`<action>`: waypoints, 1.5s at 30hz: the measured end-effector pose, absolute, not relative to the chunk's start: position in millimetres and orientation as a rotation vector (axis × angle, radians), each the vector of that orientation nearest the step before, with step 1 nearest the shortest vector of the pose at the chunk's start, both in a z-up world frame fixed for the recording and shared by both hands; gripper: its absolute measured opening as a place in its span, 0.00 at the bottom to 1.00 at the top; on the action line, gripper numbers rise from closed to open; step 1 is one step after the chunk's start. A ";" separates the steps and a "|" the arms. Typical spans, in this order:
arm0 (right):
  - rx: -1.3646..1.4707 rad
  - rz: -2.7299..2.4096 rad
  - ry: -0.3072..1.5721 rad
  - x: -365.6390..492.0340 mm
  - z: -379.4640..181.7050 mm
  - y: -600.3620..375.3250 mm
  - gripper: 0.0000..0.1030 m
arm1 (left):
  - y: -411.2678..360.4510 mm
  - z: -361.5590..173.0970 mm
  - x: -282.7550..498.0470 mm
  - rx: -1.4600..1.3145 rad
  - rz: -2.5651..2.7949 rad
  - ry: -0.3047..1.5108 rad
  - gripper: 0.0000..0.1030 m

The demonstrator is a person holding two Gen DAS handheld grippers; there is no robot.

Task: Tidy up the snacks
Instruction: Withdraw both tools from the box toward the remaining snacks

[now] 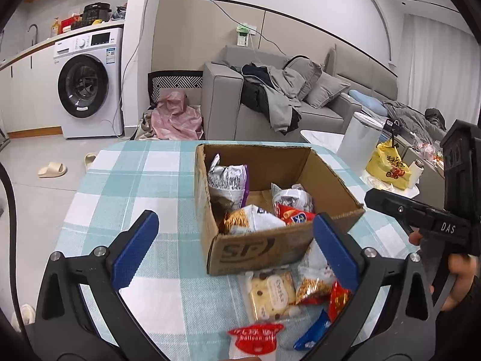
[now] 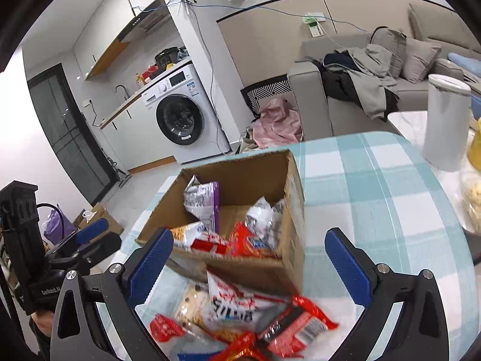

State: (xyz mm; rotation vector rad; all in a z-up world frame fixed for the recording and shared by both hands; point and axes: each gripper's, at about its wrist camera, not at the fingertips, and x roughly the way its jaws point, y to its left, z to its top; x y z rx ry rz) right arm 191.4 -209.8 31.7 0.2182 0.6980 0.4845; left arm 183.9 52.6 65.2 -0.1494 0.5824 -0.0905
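Left wrist view: left gripper (image 1: 237,246) fingers spread, empty; pale chocolate-chip biscuit packet (image 1: 272,296) just below gap, long axis toward brown cardboard box (image 1: 270,248) ahead.

Right wrist view: right gripper (image 2: 249,260) fingers spread, empty; loose red and white snack wrappers (image 2: 240,310) between and below fingers on teal checked table (image 2: 375,186). Right likely nearer.

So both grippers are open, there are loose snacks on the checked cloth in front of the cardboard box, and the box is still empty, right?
Not quite: the cardboard box is not empty. The left wrist view shows several snack bags inside it, such as a silver and purple bag. The rest holds: the left gripper and right gripper are open, with loose snacks on the checked cloth.
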 end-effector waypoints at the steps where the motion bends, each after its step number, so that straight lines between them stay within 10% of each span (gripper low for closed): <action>1: 0.219 0.486 0.702 188.7 31.4 -211.0 1.00 | 52.9 65.0 179.6 -0.144 -0.086 0.583 0.99; 45: -0.055 0.447 0.931 145.2 -32.0 -206.9 1.00 | 22.7 -5.1 129.7 -0.032 -0.098 0.764 0.99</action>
